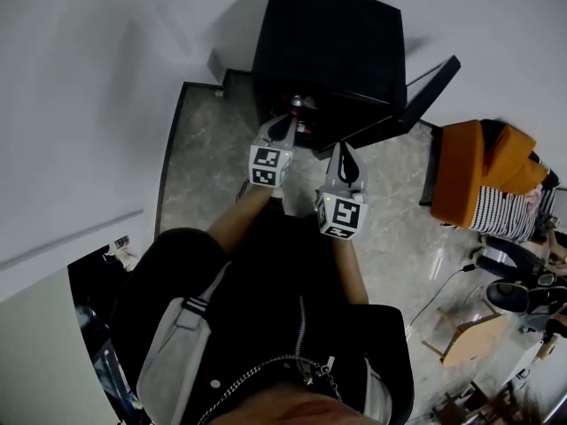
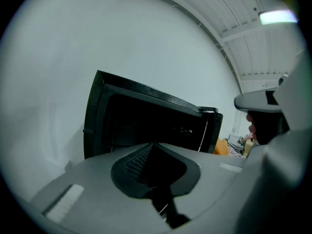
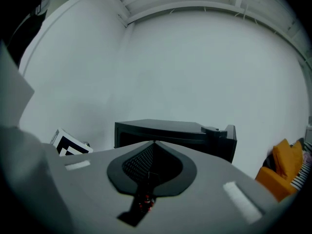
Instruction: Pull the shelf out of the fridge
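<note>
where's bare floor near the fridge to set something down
Bare floor lies left of the fridge, up to the white wall, and between the open door and the orange bundle. Crowded: directly before the fridge, where the left hand-held gripper and right hand-held gripper point, and lower right round the wooden stool and cable.

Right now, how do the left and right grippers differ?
The left gripper is closer to the fridge, tip at its open front; the right gripper sits farther back. The left gripper faces the opening; the right gripper is by the open door. Both are shut and empty.
</note>
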`<state>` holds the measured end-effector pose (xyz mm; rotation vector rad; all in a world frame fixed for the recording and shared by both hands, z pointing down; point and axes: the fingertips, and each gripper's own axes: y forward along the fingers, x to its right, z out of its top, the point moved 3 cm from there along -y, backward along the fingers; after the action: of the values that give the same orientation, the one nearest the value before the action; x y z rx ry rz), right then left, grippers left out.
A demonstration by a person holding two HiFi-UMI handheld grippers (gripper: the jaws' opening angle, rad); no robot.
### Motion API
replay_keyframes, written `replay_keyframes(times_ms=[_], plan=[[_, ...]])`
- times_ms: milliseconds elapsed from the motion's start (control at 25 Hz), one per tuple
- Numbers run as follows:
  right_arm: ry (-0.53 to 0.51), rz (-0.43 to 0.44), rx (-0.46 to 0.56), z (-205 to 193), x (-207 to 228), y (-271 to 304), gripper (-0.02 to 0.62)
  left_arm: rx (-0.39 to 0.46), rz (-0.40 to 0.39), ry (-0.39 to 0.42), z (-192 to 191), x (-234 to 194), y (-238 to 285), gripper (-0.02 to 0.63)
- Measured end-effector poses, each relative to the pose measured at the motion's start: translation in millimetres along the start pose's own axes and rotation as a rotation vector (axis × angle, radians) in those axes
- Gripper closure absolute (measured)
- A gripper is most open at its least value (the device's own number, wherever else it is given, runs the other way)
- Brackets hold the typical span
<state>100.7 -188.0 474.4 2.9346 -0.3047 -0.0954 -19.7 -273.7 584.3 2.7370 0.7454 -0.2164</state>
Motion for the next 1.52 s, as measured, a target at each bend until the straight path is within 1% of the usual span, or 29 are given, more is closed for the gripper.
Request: replay_keyframes(times_ms=[80,160,240,360,400,440,480,520,680,800,880,1040,1200,1320,1360,1480,1520], plan=[[0.003,0.003,-0.007,-2.5,3.8,1.3,0.594,0.013,0.008,-0.053,-2.8,-4.3,6.9,0.595],[-0.003,0.011,-0.015,-4.7,7.5,2.0,0.594,0.043,0.035,-0.132,-2.2,-9.8,12.9,0.595],[-0.009,0.021,-0.025,-5.7,11.1,1.2,0.594,0.073,0.063,-0.235,-4.1,-16.1,18.7,0.594],[-0.02,0.031,-0.035,-4.8,16.4,-0.2,0.594,0.119,0.094,-0.42,-8.0,-25.3,29.0,0.559],[-0.026,0.033,-0.039,-5.0,17.3,-0.4,0.594,0.137,0.112,-0.489,-9.5,-29.9,32.7,0.533],[-0.034,0.037,-0.043,-5.4,17.4,-0.7,0.594,0.157,0.131,-0.552,-11.2,-34.7,36.3,0.532],[-0.046,0.04,-0.046,-5.7,16.8,-1.2,0.594,0.175,0.149,-0.604,-12.7,-39.0,39.8,0.506],[-0.061,0.044,-0.048,-5.5,15.8,-2.0,0.594,0.191,0.165,-0.646,-13.9,-42.9,43.1,0.497],[-0.082,0.052,-0.067,-7.0,17.2,-6.1,0.594,0.253,0.222,-0.844,-23.3,-60.5,57.8,0.489],[-0.1,0.048,-0.079,-9.6,21.9,-8.7,0.594,0.288,0.232,-0.963,-29.5,-71.6,72.5,0.488],[-0.105,0.051,-0.094,-13.6,23.3,-12.2,0.594,0.308,0.231,-1.015,-32.8,-76.5,80.2,0.485],[-0.115,0.048,-0.118,-20.2,28.0,-19.6,0.594,0.352,0.204,-1.099,-35.8,-81.7,91.8,0.482],[-0.112,0.023,-0.129,-21.3,37.6,-22.5,0.593,0.392,0.176,-1.151,-34.8,-88.8,99.6,0.483],[-0.108,0.011,-0.134,-23.1,44.2,-23.6,0.594,0.416,0.175,-1.211,-38.3,-92.1,104.2,0.487],[-0.108,0.01,-0.136,-23.6,45.5,-23.8,0.593,0.421,0.178,-1.226,-39.8,-93.2,104.9,0.494],[-0.108,0.006,-0.136,-24.5,47.7,-24.1,0.594,0.439,0.164,-1.249,-40.4,-94.0,106.1,0.563],[-0.107,0.004,-0.137,-24.9,48.0,-24.3,0.594,0.45,0.156,-1.263,-40.3,-93.9,106.2,0.565]])
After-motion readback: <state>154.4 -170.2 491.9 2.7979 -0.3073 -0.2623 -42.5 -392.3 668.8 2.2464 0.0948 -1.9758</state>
